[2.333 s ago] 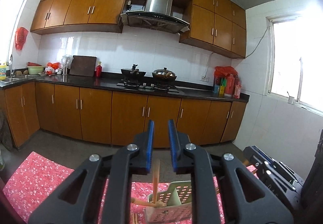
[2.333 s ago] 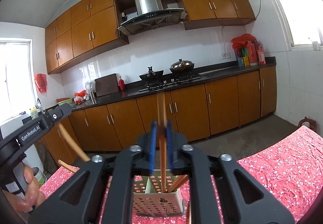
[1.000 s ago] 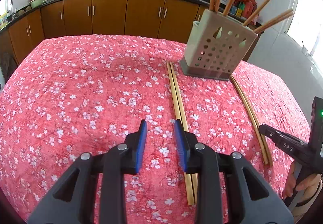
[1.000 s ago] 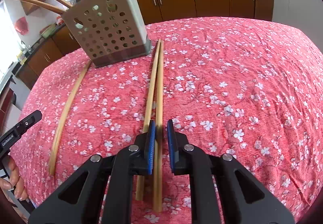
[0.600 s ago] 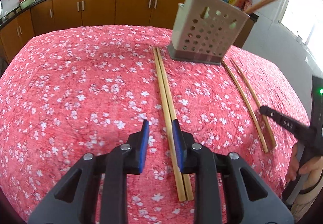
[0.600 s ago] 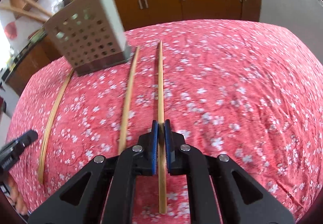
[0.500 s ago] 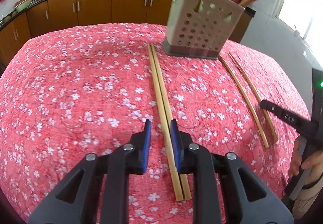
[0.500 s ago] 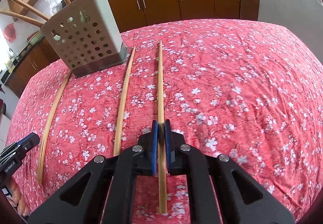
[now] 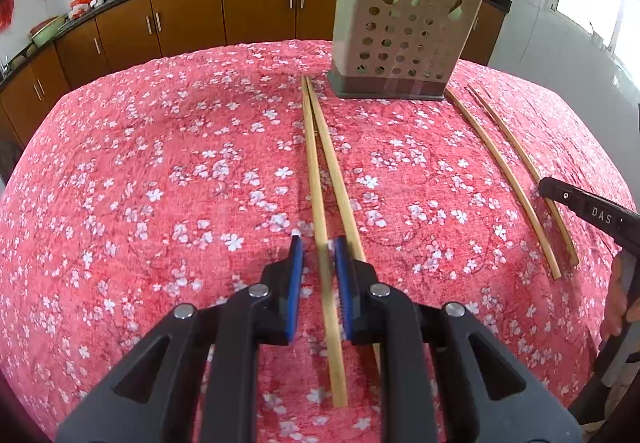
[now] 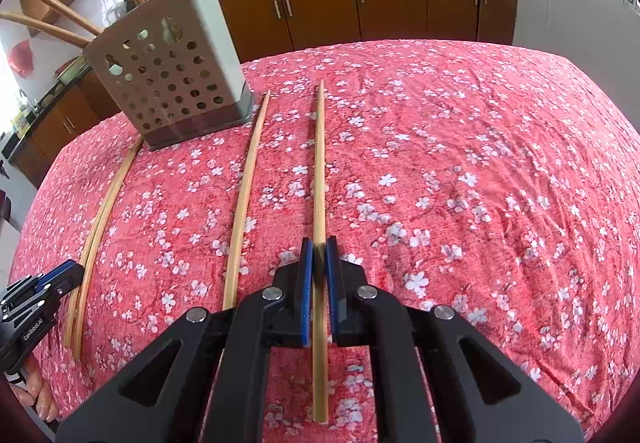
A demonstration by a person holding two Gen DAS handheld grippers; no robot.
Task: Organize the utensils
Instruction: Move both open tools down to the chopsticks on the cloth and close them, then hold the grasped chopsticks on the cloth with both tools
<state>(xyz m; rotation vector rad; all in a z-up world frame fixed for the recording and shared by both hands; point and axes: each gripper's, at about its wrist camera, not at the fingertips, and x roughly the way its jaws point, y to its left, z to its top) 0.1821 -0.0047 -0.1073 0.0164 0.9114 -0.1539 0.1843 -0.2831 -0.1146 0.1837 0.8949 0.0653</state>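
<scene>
A beige perforated utensil holder [image 9: 404, 35] stands at the far side of the red floral tablecloth [image 9: 160, 171] with several chopsticks in it; it also shows in the right wrist view [image 10: 168, 75]. My left gripper [image 9: 318, 247] is open, its jaws astride one chopstick [image 9: 314, 171] of a pair; the second chopstick [image 9: 336, 171] lies just right of it. My right gripper [image 10: 319, 247] is shut on a chopstick [image 10: 319, 163]. Its former partner [image 10: 246, 195] lies to the left on the cloth.
Two chopsticks [image 9: 504, 175] lie right of the holder in the left wrist view, with the right gripper's finger [image 9: 588, 207] near them. The left gripper's tip [image 10: 44, 287] shows at the far left of the right wrist view. Kitchen cabinets [image 9: 256, 11] stand behind the table.
My left gripper has come down over the left chopstick of its pair with its jaws still apart. My right gripper has stayed shut on its chopstick, which stands apart from its partner.
</scene>
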